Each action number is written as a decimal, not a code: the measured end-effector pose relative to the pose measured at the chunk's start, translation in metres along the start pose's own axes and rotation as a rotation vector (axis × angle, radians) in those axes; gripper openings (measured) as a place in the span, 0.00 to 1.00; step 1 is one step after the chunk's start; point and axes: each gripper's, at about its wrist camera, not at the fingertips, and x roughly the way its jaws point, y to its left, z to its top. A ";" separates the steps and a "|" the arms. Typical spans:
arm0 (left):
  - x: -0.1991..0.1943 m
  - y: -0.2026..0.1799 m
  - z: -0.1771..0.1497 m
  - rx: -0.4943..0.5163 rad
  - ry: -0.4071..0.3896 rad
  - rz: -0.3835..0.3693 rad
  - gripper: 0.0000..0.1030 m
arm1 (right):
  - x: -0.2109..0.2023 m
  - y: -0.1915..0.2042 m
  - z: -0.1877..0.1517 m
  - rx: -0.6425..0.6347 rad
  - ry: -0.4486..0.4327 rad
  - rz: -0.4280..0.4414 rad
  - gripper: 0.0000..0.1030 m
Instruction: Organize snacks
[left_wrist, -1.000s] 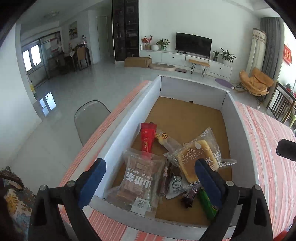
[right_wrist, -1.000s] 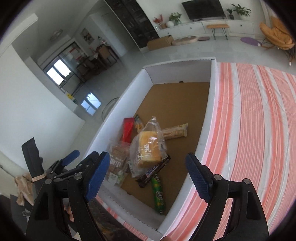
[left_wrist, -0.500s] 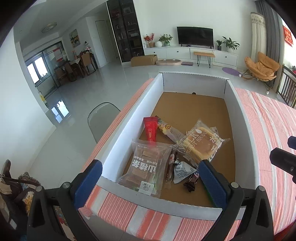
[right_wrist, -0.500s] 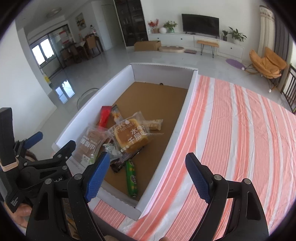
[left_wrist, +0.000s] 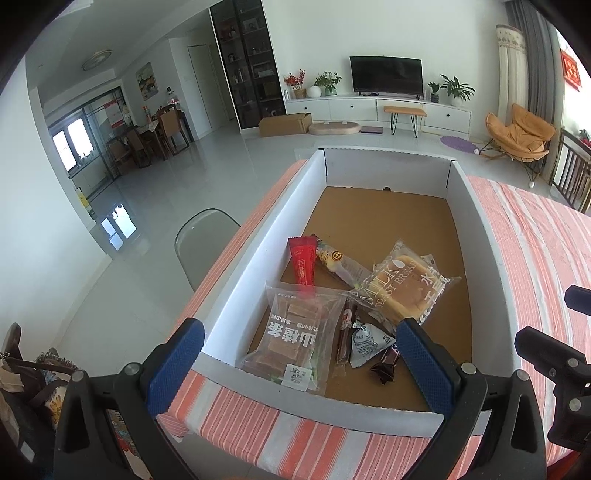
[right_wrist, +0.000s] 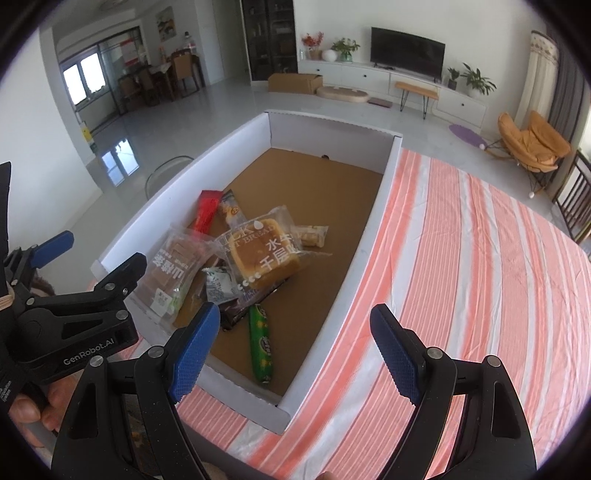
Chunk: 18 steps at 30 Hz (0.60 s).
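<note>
Snacks heaped at the near end of the box (left_wrist: 229, 295), far end bare cardboard. Just ahead of the left gripper (left_wrist: 295, 354), between its fingers in that view: hawthorn pack (left_wrist: 295, 336), clear bag, lying against the near wall. Beyond it, red stick (left_wrist: 303, 264) and a slim clear-wrapped bar (left_wrist: 340, 267). Toward its right finger: toast bag (left_wrist: 402, 288) resting on the heap, small foil pouch (left_wrist: 365, 341), dark bar (left_wrist: 386, 365). From the right gripper (right_wrist: 295, 343), the green tube (right_wrist: 262, 341) lies just ahead, toward its left finger, near the box's near wall; a small pale pack (right_wrist: 312, 236) sits beyond the toast bag. Left gripper's jaws have just been opening, now spread wide, nothing between the pads; right gripper also wide and empty, hovering over box corner and striped cloth (right_wrist: 461, 258). All packs appear to be in the box; likely near the end, or sorting within it remains. Risks: wrappers are slick and overlapping, so a pinch on one could drag its neighbours or slip off the film; toast bag is soft and would crush under a hard squeeze; a low reach could catch the near wall and shift the box. Hard to tell: what lies under the toast bag; the dark bar's label; the thin brown stick beside the hawthorn pack; the green tube is hidden behind the finger in the left view.
</note>
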 end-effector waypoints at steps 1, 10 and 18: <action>-0.001 0.001 0.000 0.000 -0.004 0.001 1.00 | 0.001 0.001 0.000 -0.002 0.001 -0.001 0.84; 0.002 0.006 0.001 -0.002 -0.014 -0.062 1.00 | 0.009 0.003 -0.005 0.005 0.019 -0.030 0.84; -0.002 -0.001 0.005 0.008 0.000 -0.133 1.00 | 0.005 -0.001 -0.010 0.025 0.013 -0.036 0.84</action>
